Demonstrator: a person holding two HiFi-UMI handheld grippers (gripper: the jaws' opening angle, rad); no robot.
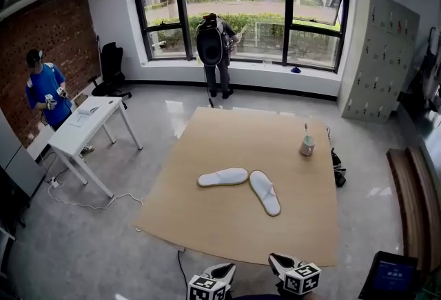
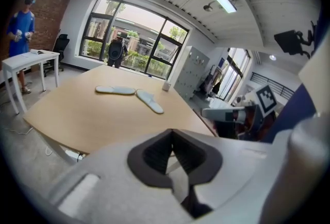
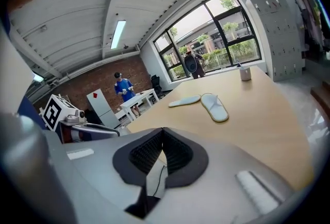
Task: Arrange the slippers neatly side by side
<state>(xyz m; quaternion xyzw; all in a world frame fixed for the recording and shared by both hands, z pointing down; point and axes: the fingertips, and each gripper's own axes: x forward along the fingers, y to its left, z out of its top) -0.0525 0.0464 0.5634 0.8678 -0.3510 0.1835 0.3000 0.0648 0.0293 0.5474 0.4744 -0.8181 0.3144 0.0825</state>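
With the left tongs (image 1: 226, 268) and the right tongs (image 1: 277, 262) both clenched on nothing near the worktop (image 1: 186, 223) edge, I would open them before reaching the left slipper (image 1: 222, 177) and the right slipper (image 1: 264, 192), lying mid-worktop at an angle, ends nearly touching.

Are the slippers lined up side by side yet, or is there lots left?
Nothing is done yet. The left slipper and right slipper lie at an angle to each other on the table. The left gripper and right gripper are shut and empty near its edge. All the lining up remains.
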